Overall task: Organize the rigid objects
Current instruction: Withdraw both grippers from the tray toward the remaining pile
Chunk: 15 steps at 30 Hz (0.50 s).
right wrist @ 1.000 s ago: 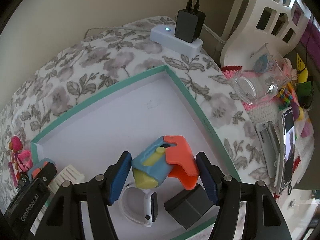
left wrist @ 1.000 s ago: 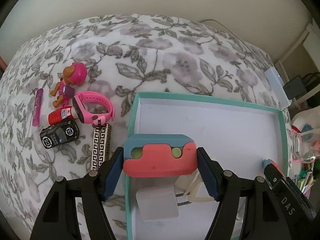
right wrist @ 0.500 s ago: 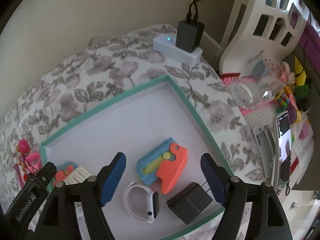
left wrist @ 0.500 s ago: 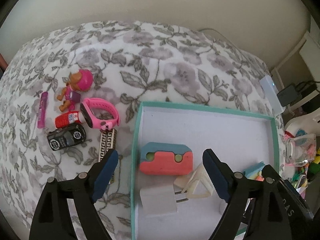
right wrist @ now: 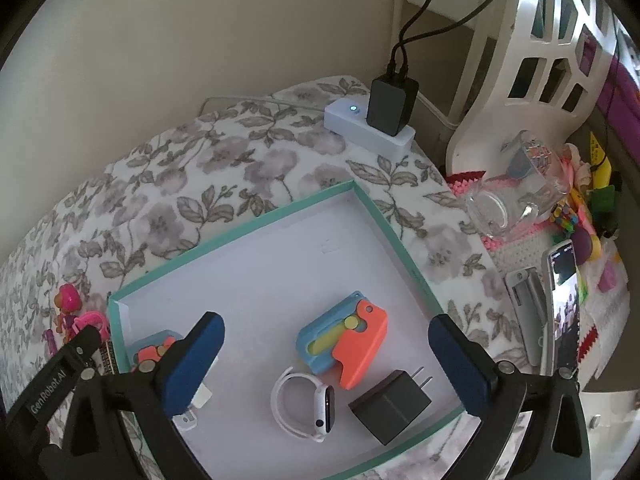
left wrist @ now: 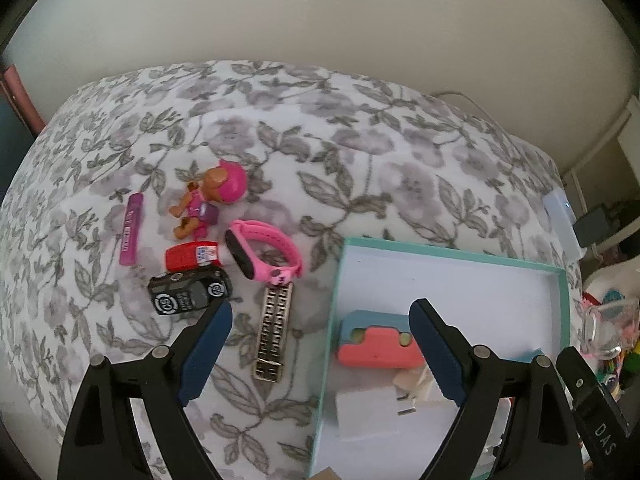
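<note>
Teal-rimmed tray, left wrist view: the shallow white tray with teal rim (left wrist: 335, 320) now holds the coral-and-blue plastic toy block (left wrist: 376, 342), which a second ago sat clamped between the left tongs' pads and half a second ago lay just released.
Left tongs: the left gripper (left wrist: 320, 344) stands wide open and empty, pulled back and swung toward the clutter on the cloth.
Still to sort: black toy car (left wrist: 188, 293), pink wristband (left wrist: 262, 255), red tube (left wrist: 191, 255), purple stick (left wrist: 130, 229), pink-helmeted pup figure (left wrist: 208, 196) and gold patterned bar (left wrist: 274, 332) all lie on the grey floral cloth (left wrist: 360, 152), outside the tray.
White plug: a white charger plug (left wrist: 366, 410) lies in the tray near the block.

Tray, right wrist view: the orange-and-blue folding toy (right wrist: 344, 346) rests flat on the tray floor, freed from the pads that gripped it a second ago.
Right tongs: the right gripper (right wrist: 326, 364) is spread wide, holding nothing, lifted clear above the toy.
Neighbours: white smartwatch (right wrist: 306, 406) and black wall charger (right wrist: 390, 406) lie just beside it.
Meaning: both placements look finished; the cloth-side pile likely comes next, the gold bar being nearest.
</note>
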Motion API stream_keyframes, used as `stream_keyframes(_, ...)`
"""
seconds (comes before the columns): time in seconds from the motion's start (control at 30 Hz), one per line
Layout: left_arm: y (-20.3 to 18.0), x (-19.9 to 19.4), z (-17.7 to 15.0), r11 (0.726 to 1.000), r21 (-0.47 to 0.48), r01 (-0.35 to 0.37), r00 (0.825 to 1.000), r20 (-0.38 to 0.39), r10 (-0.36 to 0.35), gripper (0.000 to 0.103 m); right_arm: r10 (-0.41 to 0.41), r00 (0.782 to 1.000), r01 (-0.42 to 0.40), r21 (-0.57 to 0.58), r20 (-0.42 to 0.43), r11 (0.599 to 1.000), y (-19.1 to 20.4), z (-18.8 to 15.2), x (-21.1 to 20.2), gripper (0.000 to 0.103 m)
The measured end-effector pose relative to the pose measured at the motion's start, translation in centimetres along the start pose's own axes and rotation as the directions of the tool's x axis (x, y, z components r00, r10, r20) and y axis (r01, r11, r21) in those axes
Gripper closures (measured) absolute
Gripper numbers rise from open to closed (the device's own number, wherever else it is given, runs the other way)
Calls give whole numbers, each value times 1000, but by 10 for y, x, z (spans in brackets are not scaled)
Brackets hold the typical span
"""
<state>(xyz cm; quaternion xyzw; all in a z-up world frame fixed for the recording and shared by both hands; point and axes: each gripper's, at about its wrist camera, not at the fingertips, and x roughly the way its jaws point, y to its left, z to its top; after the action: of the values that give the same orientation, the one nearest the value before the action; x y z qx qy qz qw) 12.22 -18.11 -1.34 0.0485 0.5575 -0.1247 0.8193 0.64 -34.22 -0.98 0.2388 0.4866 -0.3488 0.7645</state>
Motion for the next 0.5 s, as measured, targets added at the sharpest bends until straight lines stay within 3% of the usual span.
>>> stream_keyframes(0.33, 42, 0, 11, 998, -50, -40, 999, -2, 40, 12, 29, 999, -30, -41, -17, 999, 17, -5, 4, 0)
stream_keyframes(0.5, 79, -1, 17, 987, -88, -134, 991, -29, 132, 12, 90, 996, -91, -125, -15, 988, 53, -13, -1, 0)
